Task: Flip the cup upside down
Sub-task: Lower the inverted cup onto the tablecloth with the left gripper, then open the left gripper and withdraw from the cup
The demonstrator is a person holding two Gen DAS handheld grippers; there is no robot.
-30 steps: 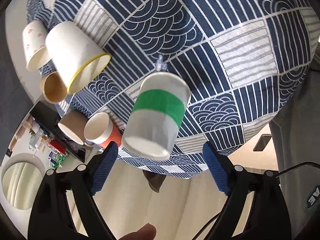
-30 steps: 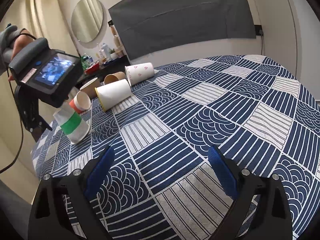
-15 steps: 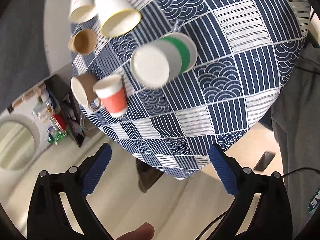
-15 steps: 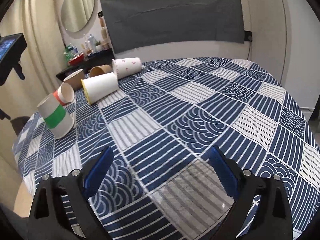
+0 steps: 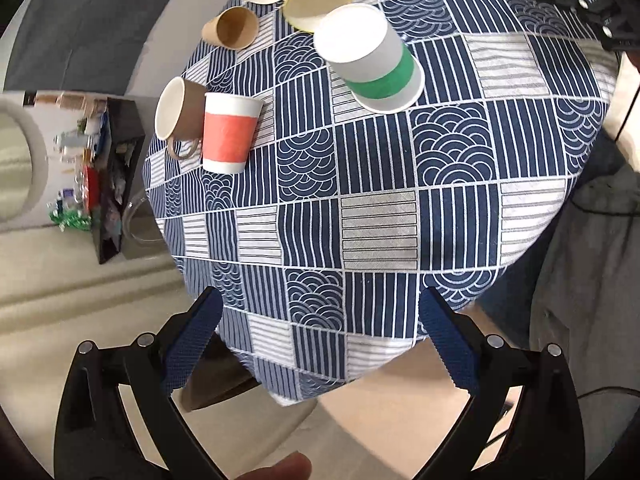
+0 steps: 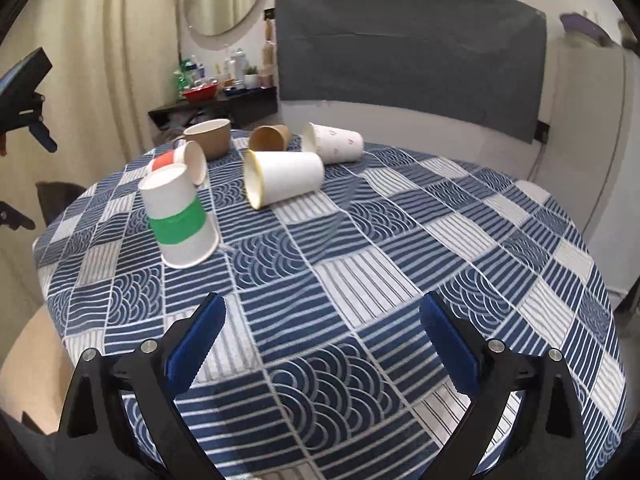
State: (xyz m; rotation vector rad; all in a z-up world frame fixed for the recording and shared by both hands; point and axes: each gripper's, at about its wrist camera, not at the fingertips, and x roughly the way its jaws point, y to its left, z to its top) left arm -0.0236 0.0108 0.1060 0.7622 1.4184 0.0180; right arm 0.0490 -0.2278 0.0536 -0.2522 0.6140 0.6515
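A white paper cup with a green band (image 5: 370,60) stands upside down, mouth on the blue patterned tablecloth (image 5: 380,216); it also shows in the right wrist view (image 6: 180,216). My left gripper (image 5: 320,332) is open and empty, held off the table's edge, well back from the cup. My right gripper (image 6: 322,338) is open and empty above the near part of the cloth. The left gripper's body shows at the left edge of the right wrist view (image 6: 22,96).
A red-banded cup (image 5: 228,132) and a brown mug (image 5: 180,114) lie on their sides near the table edge. A yellow-rimmed cup (image 6: 284,178), a brown paper cup (image 6: 270,138) and a heart-print cup (image 6: 334,143) lie further back. A cluttered shelf (image 6: 212,100) stands beyond.
My left gripper has pulled away from the green-banded cup and swung round, leaving it standing upside down. My right gripper has shifted slightly, still open.
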